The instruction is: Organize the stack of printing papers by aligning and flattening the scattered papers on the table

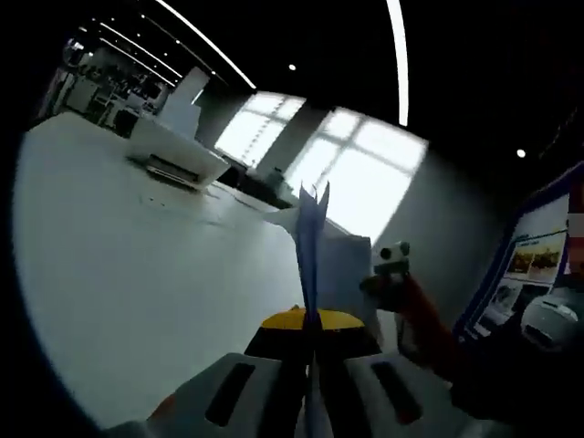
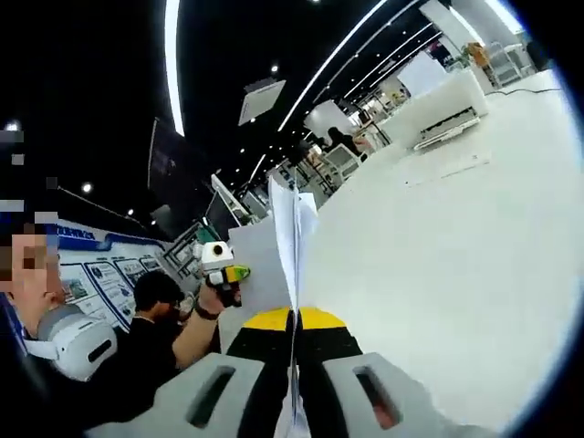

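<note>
Dim, blurred; window (image 1: 351, 169) glare, fisheye warping

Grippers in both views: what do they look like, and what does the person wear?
Left gripper and right gripper both have pale grey jaws with dark oblong slots and a yellow-and-black block between them. The person wears a black top and a dark wristband.
</note>
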Tool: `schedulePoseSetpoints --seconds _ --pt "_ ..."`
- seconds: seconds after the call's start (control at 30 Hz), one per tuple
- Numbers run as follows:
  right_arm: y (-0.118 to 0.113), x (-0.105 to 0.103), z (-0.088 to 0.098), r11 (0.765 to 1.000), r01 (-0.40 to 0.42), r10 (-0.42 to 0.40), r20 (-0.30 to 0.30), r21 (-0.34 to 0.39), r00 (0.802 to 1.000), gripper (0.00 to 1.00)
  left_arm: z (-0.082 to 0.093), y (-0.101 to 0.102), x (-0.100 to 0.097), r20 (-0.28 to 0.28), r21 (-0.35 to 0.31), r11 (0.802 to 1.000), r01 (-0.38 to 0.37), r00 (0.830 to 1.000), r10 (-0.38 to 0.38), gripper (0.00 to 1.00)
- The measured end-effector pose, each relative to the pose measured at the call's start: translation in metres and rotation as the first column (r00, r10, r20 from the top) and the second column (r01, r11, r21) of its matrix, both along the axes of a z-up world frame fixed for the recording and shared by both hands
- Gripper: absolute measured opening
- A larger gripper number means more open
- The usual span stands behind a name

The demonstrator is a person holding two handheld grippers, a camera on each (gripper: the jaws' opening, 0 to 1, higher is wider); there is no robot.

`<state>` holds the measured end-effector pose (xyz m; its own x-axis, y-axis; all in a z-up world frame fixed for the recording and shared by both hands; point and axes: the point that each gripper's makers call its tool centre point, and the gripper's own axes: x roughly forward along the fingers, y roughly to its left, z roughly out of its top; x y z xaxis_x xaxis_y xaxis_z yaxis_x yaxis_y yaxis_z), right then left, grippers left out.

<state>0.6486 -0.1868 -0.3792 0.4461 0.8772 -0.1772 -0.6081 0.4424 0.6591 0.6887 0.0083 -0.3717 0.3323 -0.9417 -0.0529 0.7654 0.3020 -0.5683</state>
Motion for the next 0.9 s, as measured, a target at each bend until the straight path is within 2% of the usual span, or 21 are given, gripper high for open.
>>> schedulePoseSetpoints --seconds 0.13,0.2,0.27,0.37,0.57,0.7,0.9 --pt "-0.001 0.003 -0.016 1.000 0.018 -0.019 -0.030 -0.019 0.999 0.00 -0.019 -0.002 0.000 -0.017 0.050 0.999 -0.010 1.000 0.011 0.06" --pt "-0.005 0.005 -0.028 0.996 0.039 -0.042 -0.032 -0.079 0.999 0.00 -0.026 -0.004 0.001 -0.014 0.057 0.998 -0.012 1.000 0.013 0.06" --pt "-0.007 0.009 -0.038 0.986 0.072 -0.072 0.001 -0.148 0.997 0.00 -0.035 -0.005 0.003 -0.025 0.058 0.998 -0.013 1.000 0.014 0.06" --pt "-0.004 0.010 -0.051 0.977 0.081 -0.080 0.012 -0.198 0.997 0.00 -0.048 -0.007 0.007 -0.046 0.079 0.997 -0.021 0.999 0.025 0.06" --pt "-0.006 0.017 -0.069 0.953 0.113 -0.102 0.053 -0.283 0.993 0.00 -0.068 -0.007 0.011 -0.039 0.137 0.989 -0.047 0.998 0.053 0.06" --pt "-0.009 0.023 -0.074 0.925 0.149 -0.108 0.134 -0.350 0.985 0.00 -0.072 -0.006 0.012 -0.051 0.135 0.989 -0.057 0.997 0.064 0.07" --pt "-0.001 0.018 -0.078 0.907 0.166 -0.102 0.181 -0.388 0.978 0.00 -0.075 -0.006 0.013 -0.053 0.148 0.986 -0.070 0.996 0.078 0.07"
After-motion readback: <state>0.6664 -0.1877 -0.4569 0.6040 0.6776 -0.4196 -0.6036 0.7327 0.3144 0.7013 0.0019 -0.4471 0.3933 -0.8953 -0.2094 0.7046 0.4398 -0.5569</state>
